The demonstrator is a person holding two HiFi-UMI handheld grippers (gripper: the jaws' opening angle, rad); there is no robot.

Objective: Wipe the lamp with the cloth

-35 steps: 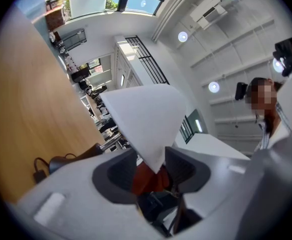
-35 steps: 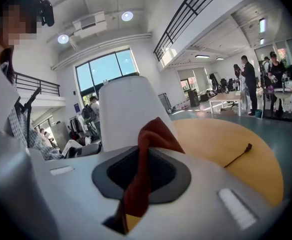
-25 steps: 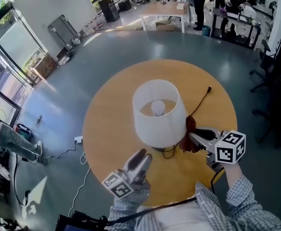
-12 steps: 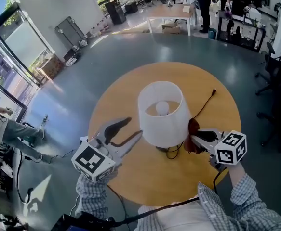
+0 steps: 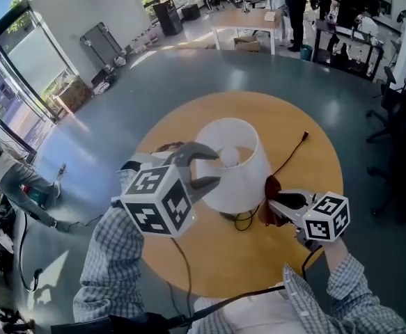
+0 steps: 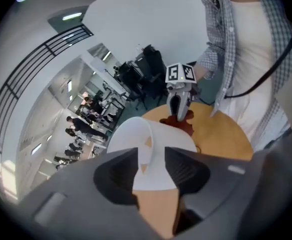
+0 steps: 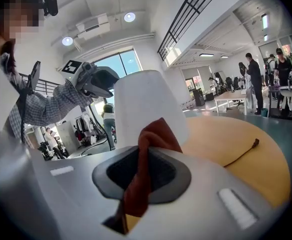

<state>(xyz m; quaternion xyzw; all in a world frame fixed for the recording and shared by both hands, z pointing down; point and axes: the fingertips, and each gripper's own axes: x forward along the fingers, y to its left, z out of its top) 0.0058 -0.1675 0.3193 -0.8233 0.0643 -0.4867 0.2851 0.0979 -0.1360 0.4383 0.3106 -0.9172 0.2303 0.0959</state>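
A lamp with a white shade point(image 5: 243, 176) stands in the middle of the round wooden table point(image 5: 307, 249); its bulb point(image 5: 229, 157) shows inside. My left gripper point(image 5: 215, 168) is raised at the shade's left rim. Its jaws are closing, one finger inside and one outside the shade wall point(image 6: 153, 141), and the pads do not press on it. My right gripper point(image 5: 272, 211) sits low at the shade's right side, shut on a dark red cloth point(image 5: 267, 192). That cloth point(image 7: 153, 139) bunches up between the jaws, close to the shade point(image 7: 146, 101).
The lamp's black cord point(image 5: 293, 148) runs across the table to the far right. A light desk point(image 5: 248, 19) and several people stand at the back. Another person point(image 5: 11, 176) crouches by the windows on the left. An office chair point(image 5: 397, 103) is at the right.
My left gripper rose from the table's near edge, rolled over and came up to the shade's left rim, which now stands between its jaws. The right gripper with the cloth barely moved.
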